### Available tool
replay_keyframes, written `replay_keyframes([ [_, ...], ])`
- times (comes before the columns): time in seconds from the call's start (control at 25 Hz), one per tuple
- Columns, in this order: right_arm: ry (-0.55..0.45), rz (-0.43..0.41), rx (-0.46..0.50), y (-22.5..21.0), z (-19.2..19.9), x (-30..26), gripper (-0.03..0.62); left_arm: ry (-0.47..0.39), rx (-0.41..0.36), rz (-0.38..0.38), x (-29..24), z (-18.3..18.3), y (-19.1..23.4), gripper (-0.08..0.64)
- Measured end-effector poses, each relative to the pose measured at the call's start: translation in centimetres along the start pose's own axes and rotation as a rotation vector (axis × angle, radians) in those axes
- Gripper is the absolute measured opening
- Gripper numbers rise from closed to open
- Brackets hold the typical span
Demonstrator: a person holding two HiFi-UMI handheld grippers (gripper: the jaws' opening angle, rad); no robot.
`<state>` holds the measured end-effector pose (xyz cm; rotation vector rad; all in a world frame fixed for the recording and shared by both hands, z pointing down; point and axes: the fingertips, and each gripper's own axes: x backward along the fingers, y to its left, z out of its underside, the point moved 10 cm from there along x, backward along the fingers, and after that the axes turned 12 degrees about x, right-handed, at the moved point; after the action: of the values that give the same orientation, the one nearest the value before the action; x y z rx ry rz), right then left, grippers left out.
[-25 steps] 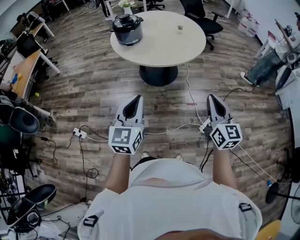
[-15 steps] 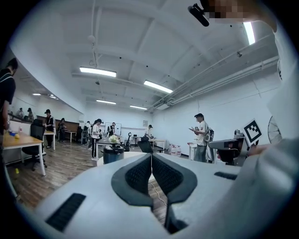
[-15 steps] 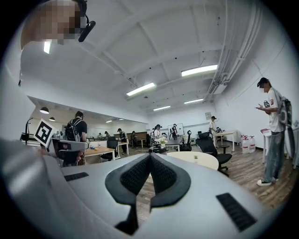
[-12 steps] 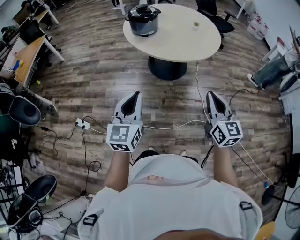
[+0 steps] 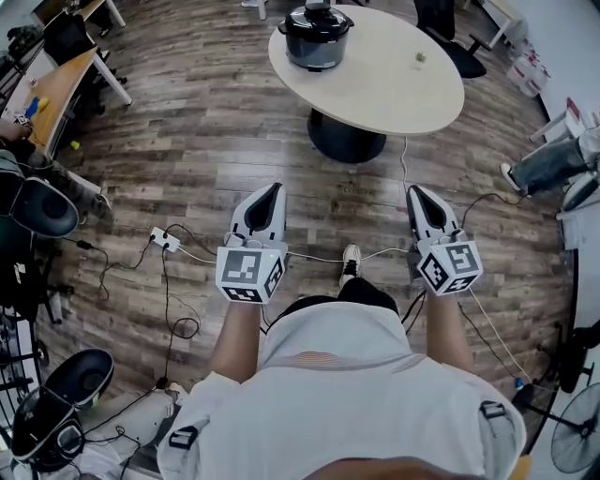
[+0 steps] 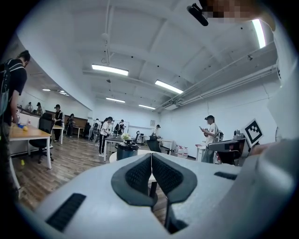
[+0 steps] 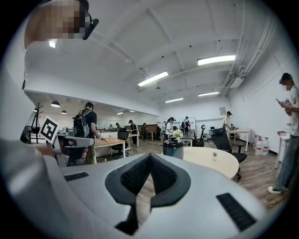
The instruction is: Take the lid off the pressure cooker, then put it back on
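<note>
A dark pressure cooker [image 5: 318, 36] with its lid [image 5: 318, 16] on stands near the left edge of a round pale table [image 5: 394, 89], far ahead of me. The cooker also shows small in the left gripper view [image 6: 127, 151] and in the right gripper view [image 7: 173, 149]. My left gripper [image 5: 271, 190] is shut and empty, held out level over the wooden floor. To its right, the right gripper [image 5: 415, 192] is shut too, with nothing in it. Both are well short of the table.
White cables [image 5: 319, 258] and a power strip [image 5: 163, 239] lie on the floor below the grippers. A black office chair [image 5: 448, 33] stands behind the table. Desks [image 5: 52, 94] and chairs line the left side. A seated person's legs [image 5: 553, 164] are at the right.
The table and cooker have shifted rightward and nearer in the head view as I walk forward. A foot has stepped out between the grippers, which stay shut and level.
</note>
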<state>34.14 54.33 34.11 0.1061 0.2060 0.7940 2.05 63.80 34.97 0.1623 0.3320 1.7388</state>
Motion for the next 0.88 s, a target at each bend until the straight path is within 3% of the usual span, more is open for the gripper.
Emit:
replay_keyframes([
  [0.36, -0.036, -0.088, -0.022, -7.5, 0.5, -13.9, 0.002, -0.014, -0.020, -0.077, -11.2, -2.6, 4.4, 0.008],
  [0.88, -0.078, -0.159, -0.040, -30.0, -0.1, -33.5, 0.002, -0.031, -0.062, -0.168, -37.4, -7.9, 5.0, 0.008],
])
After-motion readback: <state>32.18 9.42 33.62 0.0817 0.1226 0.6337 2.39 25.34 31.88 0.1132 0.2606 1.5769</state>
